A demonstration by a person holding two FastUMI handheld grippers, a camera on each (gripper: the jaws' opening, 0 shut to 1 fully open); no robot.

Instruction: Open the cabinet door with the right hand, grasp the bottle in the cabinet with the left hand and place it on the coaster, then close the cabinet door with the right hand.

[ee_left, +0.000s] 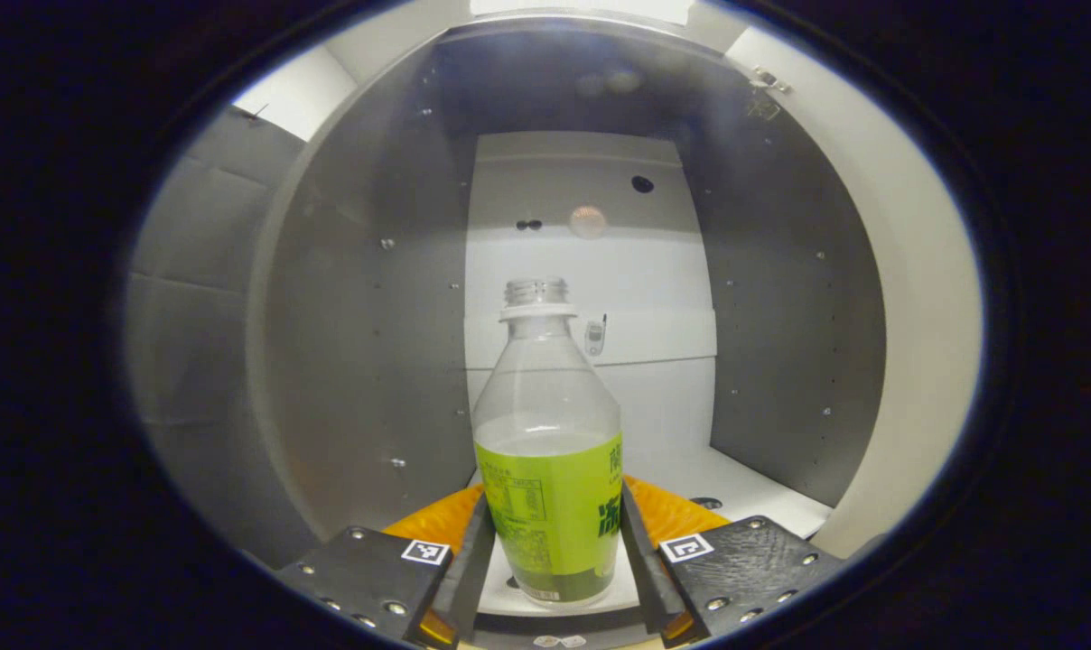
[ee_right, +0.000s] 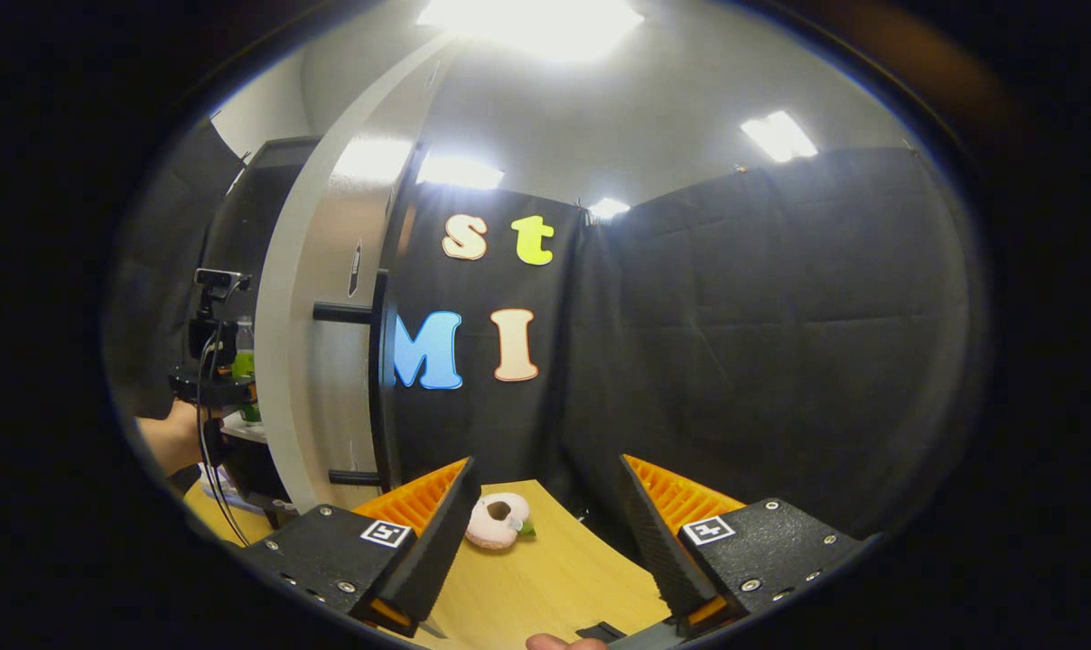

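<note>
One bottle (ee_left: 548,433) stands upright, clamped between the left gripper (ee_left: 550,551) fingers. Right gripper (ee_right: 545,533) gapes apart; one coaster (ee_right: 498,521) lies ahead.

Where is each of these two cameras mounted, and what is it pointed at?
Left gripper view: rides the left gripper, facing into the open cabinet; its fingers flank the bottle.
Right gripper view: rides the open right gripper, facing the booth wall over the table and the cabinet door.
Shared: the bottle and the left gripper.
</note>
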